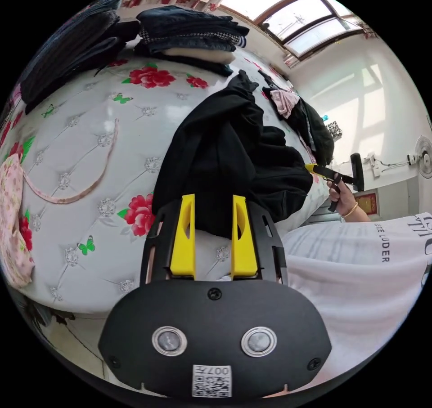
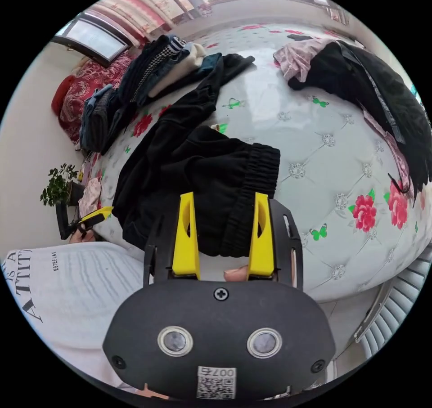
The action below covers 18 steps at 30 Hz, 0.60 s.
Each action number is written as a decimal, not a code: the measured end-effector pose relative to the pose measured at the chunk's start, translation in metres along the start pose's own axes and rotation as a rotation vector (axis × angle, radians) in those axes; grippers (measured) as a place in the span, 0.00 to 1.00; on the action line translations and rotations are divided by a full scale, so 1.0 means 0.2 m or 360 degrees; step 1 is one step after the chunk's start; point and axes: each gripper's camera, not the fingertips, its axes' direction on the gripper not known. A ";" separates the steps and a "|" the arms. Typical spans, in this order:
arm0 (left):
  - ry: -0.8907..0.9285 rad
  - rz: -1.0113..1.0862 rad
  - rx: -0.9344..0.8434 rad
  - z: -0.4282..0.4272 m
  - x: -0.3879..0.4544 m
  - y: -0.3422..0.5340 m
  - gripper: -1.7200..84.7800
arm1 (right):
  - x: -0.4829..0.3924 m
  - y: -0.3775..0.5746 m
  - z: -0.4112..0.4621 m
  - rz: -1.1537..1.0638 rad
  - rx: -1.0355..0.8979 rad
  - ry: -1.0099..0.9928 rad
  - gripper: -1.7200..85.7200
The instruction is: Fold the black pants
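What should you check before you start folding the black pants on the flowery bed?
1. Black fabric pants lying on the white quilted bed with red flowers: ok.
2. Pants spread flat: not ok, they are bunched and crumpled.
3. Ribbed elastic waistband easy to find: ok, it faces the right gripper.
4. Right gripper ready to grab: ok, jaws apart, waistband edge between them.
5. Left gripper ready: ok, jaws apart near the pants' edge.
6. Room to fold: cannot tell; a stack of folded dark clothes and a heap of black and pink clothes lie nearby.
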 end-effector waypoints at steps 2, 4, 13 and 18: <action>-0.0113 0.0052 -0.0168 0.20 0.06 -0.11 0.14 | -0.04 0.02 0.18 0.0022 -0.0134 0.0026 0.15; -0.0255 0.0183 -0.0184 0.30 0.14 -0.18 0.11 | -0.10 0.05 0.33 0.0030 -0.0246 0.0008 0.14; -0.0729 0.0184 -0.0094 0.00 -0.06 -0.79 0.01 | -0.86 0.32 0.42 -0.0584 -0.0535 -0.0265 0.05; -0.0816 -0.0171 0.0463 -0.82 -0.33 -1.28 0.01 | -1.68 0.42 0.26 -0.1327 -0.0524 -0.0722 0.04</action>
